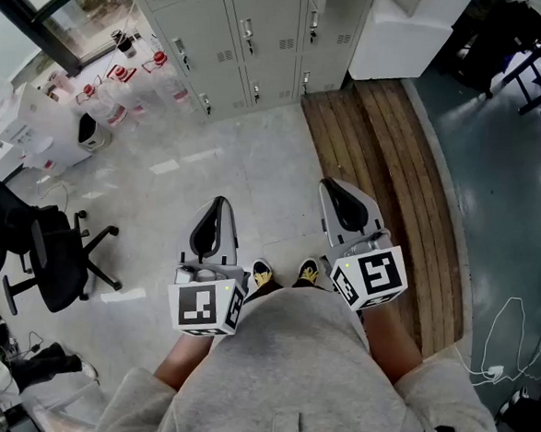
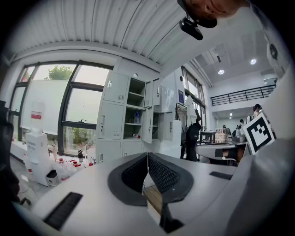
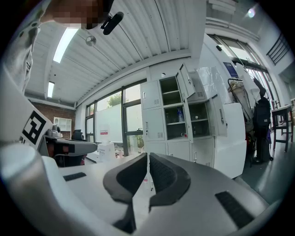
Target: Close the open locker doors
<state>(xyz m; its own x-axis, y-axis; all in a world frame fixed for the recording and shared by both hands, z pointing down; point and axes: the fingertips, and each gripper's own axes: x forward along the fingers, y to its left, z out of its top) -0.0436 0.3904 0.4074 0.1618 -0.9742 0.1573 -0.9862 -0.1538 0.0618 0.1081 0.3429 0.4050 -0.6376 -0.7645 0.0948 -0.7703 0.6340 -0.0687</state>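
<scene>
The grey locker bank [image 1: 237, 33] stands far ahead across the floor. In the left gripper view several of its doors hang open [image 2: 148, 123], showing shelves with small items. The right gripper view shows the same lockers [image 3: 177, 108], with an upper door [image 3: 186, 82] and a lower door [image 3: 220, 119] swung out. My left gripper [image 1: 217, 214] and right gripper [image 1: 339, 195] are held at waist height, well short of the lockers. The jaws of the left gripper [image 2: 147, 155] and the right gripper [image 3: 147, 156] meet at the tips with nothing between them.
A black office chair [image 1: 50, 260] stands at the left. Red-capped bottles [image 1: 124, 71] and a white appliance [image 1: 91, 133] sit by the window. A wooden floor strip [image 1: 394, 173] runs on the right, past a white block [image 1: 403, 35]. A person [image 2: 191, 133] stands near the lockers.
</scene>
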